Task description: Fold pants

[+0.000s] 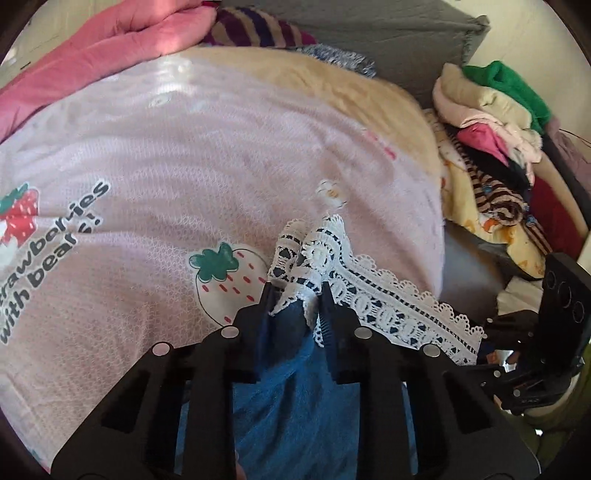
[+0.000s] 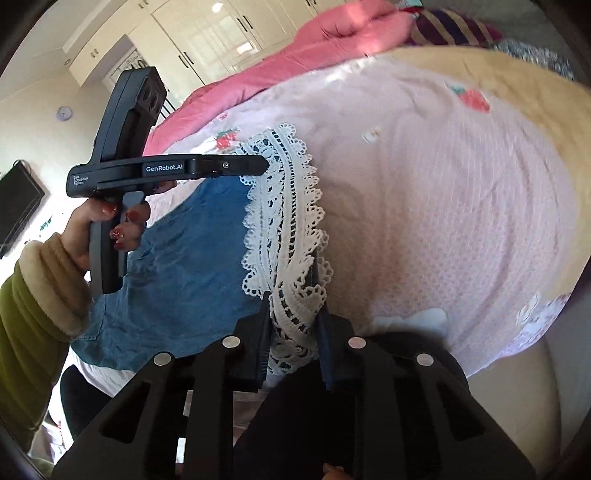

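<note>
Blue denim pants [image 1: 295, 398] with a white lace hem [image 1: 388, 306] lie on a pink strawberry-print bed cover [image 1: 184, 147]. My left gripper [image 1: 295, 295] is shut on one bunched end of the lace hem, with denim showing between its fingers. In the right wrist view the lace hem [image 2: 288, 206] runs from my right gripper [image 2: 293, 306], which is shut on its near end, to the left gripper [image 2: 264, 162] at its far end. The denim [image 2: 184, 251] spreads out to the left of the lace. A person's hand [image 2: 110, 221] holds the left gripper's handle.
A pile of mixed clothes [image 1: 491, 122] sits at the right of the bed. A pink quilt [image 1: 92, 48] and a grey cloth [image 1: 369, 29] lie along the far side. Cream wardrobes [image 2: 207, 37] stand behind, and the bed's edge [image 2: 498, 369] is at the lower right.
</note>
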Demonstrator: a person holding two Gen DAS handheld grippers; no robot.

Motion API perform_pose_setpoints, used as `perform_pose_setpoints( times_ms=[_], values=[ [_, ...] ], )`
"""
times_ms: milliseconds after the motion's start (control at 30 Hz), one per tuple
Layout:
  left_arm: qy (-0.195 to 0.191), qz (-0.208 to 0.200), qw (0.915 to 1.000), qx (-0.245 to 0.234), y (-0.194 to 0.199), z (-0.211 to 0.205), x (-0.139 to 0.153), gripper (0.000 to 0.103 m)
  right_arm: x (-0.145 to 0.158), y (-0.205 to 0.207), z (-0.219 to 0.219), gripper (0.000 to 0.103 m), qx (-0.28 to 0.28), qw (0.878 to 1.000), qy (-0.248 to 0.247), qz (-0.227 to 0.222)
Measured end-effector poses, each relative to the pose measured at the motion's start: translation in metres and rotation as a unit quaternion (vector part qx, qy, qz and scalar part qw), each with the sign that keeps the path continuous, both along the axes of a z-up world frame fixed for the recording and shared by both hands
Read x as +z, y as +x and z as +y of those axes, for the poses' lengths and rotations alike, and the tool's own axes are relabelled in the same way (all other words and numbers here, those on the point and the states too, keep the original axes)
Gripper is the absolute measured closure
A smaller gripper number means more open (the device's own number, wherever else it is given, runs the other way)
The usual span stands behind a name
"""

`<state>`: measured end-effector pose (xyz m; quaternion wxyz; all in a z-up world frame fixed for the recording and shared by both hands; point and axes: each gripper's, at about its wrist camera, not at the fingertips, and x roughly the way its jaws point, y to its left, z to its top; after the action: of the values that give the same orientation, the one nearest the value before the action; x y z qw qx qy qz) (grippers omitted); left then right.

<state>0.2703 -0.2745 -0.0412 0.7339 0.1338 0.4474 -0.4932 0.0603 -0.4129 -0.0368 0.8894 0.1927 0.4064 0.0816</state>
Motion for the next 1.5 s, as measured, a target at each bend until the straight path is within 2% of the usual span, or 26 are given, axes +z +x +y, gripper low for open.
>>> perform_pose_setpoints(
  times_ms=[367,633,767,967,1067,1133,1200,1267,1333,1367,1400,1467,1500],
  values=[
    [-0.111,0.000,0.9937,0.017,-0.007,0.056,0.036,0.087,0.033,-0.013,0.027,0.083,0.037,0.998,-0.015,-0.051],
    [-0.192,0.003,0.9802,0.048,-0.011,0.132,0.052,0.087,0.055,-0.008,0.098,0.084,0.123,0.988,-0.052,-0.081],
    [-0.180,0.002,0.9809,0.073,-0.015,0.164,0.042,0.087,0.052,0.000,0.138,0.084,0.164,0.981,-0.068,-0.071],
    [-0.182,0.011,0.9770,0.110,-0.016,0.223,0.031,0.087,0.044,0.013,0.200,0.084,0.229,0.966,-0.108,-0.058],
    [-0.181,0.023,0.9735,0.137,-0.014,0.248,0.022,0.072,0.038,0.019,0.228,0.084,0.263,0.956,-0.122,-0.048],
    [-0.192,0.041,0.9679,0.157,-0.010,0.265,0.017,0.049,0.034,0.022,0.247,0.084,0.287,0.948,-0.132,-0.041],
    [-0.204,0.048,0.9622,0.174,-0.009,0.279,0.016,0.040,0.028,0.025,0.261,0.082,0.303,0.943,-0.137,-0.033],
    [-0.218,0.050,0.9559,0.191,-0.009,0.296,0.016,0.039,0.019,0.026,0.271,0.081,0.316,0.938,-0.136,-0.026],
    [-0.213,0.051,0.9530,0.209,-0.009,0.306,0.015,0.038,0.013,0.025,0.279,0.078,0.331,0.934,-0.129,-0.023],
    [-0.213,0.051,0.9522,0.213,-0.010,0.309,0.016,0.038,0.011,0.024,0.280,0.072,0.337,0.933,-0.126,-0.022],
    [-0.210,0.048,0.9524,0.216,-0.011,0.310,0.017,0.038,0.012,0.021,0.279,0.059,0.345,0.932,-0.112,-0.021],
    [-0.186,0.026,0.9582,0.216,-0.017,0.303,0.024,0.037,0.019,0.012,0.273,0.041,0.339,0.936,-0.089,-0.032],
    [-0.175,0.016,0.9611,0.213,-0.019,0.299,0.026,0.035,0.023,0.009,0.266,0.040,0.332,0.939,-0.079,-0.039]
  ],
)
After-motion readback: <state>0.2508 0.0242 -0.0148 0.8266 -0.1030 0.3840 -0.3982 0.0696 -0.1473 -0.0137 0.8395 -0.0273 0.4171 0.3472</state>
